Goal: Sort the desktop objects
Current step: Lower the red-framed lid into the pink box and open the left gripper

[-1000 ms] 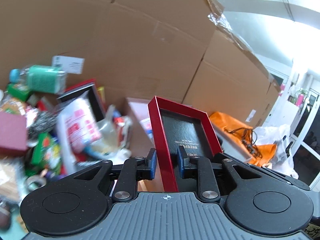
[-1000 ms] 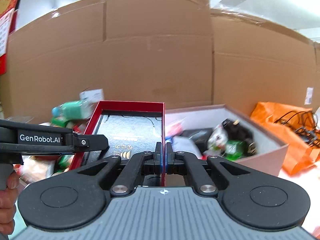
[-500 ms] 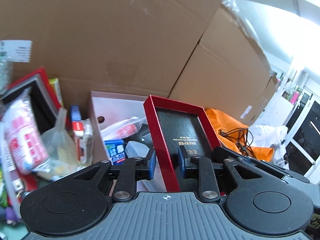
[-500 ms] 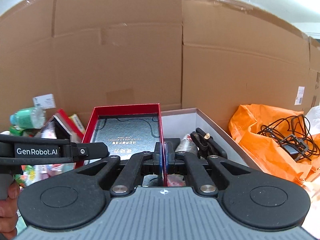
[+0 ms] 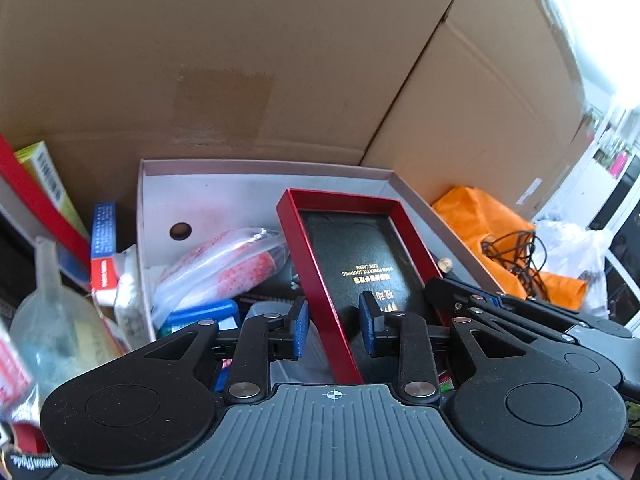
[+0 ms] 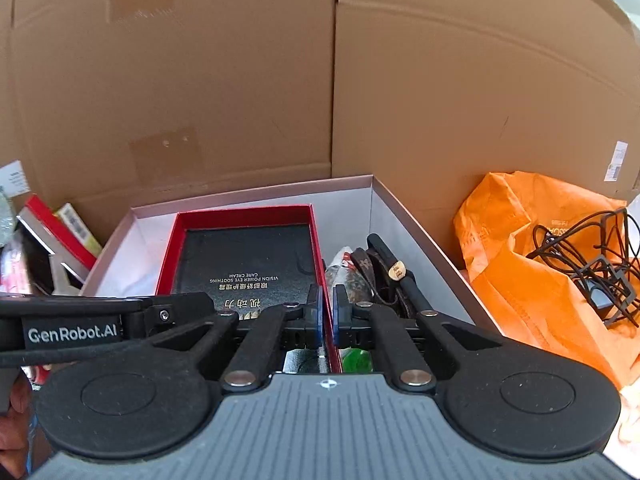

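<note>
A red-rimmed box lid with a black lettered inside (image 5: 356,256) hangs over an open pale pink box (image 5: 256,178). It also shows in the right wrist view (image 6: 244,256), above the same pink box (image 6: 248,196). My left gripper (image 5: 333,326) straddles the lid's left wall with its jaws apart, pads not touching it. My right gripper (image 6: 328,312) is shut on the lid's right wall. The pink box holds a red-and-white plastic packet (image 5: 224,264), a blue item (image 5: 200,316) and a dark strap (image 6: 384,268).
Tall cardboard walls (image 6: 240,80) stand close behind the pink box. An orange bag with black cables (image 6: 560,264) lies to the right. Red and green boxes (image 5: 44,196), a clear bottle (image 5: 48,320) and packets crowd the left.
Both grippers have carried the red lid to the right, from the clutter on the left to over the pink box, and lower. The left jaws stay apart; the right stays shut.
</note>
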### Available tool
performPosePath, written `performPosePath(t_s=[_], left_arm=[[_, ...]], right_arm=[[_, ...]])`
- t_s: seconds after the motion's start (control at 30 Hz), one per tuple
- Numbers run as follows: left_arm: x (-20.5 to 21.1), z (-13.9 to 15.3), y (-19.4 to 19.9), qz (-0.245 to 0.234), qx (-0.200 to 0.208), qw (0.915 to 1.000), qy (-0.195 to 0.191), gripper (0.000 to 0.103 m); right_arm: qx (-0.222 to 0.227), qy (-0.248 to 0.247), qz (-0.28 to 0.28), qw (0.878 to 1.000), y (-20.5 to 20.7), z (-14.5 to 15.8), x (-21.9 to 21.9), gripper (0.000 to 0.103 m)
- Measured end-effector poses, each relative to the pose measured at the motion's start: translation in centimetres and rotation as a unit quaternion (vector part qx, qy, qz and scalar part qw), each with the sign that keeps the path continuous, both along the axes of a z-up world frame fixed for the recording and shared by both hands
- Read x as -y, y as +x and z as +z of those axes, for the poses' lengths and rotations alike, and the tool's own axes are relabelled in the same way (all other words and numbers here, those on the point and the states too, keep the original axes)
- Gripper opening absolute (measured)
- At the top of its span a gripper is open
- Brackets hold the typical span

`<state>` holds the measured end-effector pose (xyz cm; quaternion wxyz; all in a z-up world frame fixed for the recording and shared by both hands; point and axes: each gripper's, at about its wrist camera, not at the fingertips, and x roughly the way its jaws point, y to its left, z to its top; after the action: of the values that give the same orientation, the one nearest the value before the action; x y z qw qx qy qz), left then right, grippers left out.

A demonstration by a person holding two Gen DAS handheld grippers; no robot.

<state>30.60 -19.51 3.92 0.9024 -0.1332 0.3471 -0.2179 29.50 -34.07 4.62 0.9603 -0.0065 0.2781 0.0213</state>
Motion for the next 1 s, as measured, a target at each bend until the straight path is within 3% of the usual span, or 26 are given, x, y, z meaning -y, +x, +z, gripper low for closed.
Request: performPosePath(t_s=[0.23, 0.27, 0.37, 0.4, 0.47, 0.53, 0.67, 0.73, 0.8, 0.93, 1.0], left_arm=[[0.5, -0.2, 2.4, -0.006, -0.029, 0.9995, 0.009, 0.034], [0.4, -0.2, 2.5, -0.007, -0.030, 0.9995, 0.005, 0.044], [0.2, -0.3, 2.4, -0.005, -0.040, 0.9992, -0.006, 0.059], [-0.1, -0.3, 2.3, 0.005, -0.043, 0.9991, -0.005, 0.061], [-0.4, -0.2, 2.1, 0.000, -0.036, 0.9993, -0.014, 0.062], [-0.8, -0.1, 1.7, -0.006, -0.028, 0.9993, -0.023, 0.065], [-0.8, 0.5, 0.3, -0.028, 0.003, 0.9989, -0.038, 0.086], [-0.6, 0.9, -0.8, -0.045, 0.018, 0.9982, -0.036, 0.093], [-0.1, 1.2, -1.6, -0.031, 0.026, 0.9991, -0.017, 0.103], [-0.7, 1.0, -2.8, -0.026, 0.024, 0.9988, -0.034, 0.103], [-1.3, 0.8, -3.5, -0.026, 0.015, 0.9987, -0.042, 0.103]], right_arm=[[-0.027, -0.003, -0.008, 1.000, 2.6, -0.4, 0.0, 0.007], [-0.027, 0.000, -0.006, 1.000, 2.6, -0.2, 0.0, 0.007], [-0.018, 0.008, 0.004, 1.000, 2.4, 0.2, -0.2, 0.009], [-0.013, 0.004, -0.002, 1.000, 2.3, 0.3, -0.2, 0.013], [-0.001, -0.005, -0.011, 1.000, 1.9, 0.4, -0.1, 0.040], [0.010, 0.002, -0.021, 1.000, 1.4, 0.5, 0.6, 0.058], [0.017, 0.052, -0.028, 0.998, 0.4, 0.8, 2.8, 0.072], [0.023, 0.068, -0.028, 0.997, -0.3, 0.9, 3.6, 0.083], [0.031, 0.075, -0.024, 0.996, -1.0, 1.1, 4.0, 0.086], [0.044, 0.065, -0.019, 0.997, -2.4, 1.3, 3.8, 0.097], [0.043, 0.062, -0.013, 0.997, -3.0, 1.4, 3.6, 0.098]])
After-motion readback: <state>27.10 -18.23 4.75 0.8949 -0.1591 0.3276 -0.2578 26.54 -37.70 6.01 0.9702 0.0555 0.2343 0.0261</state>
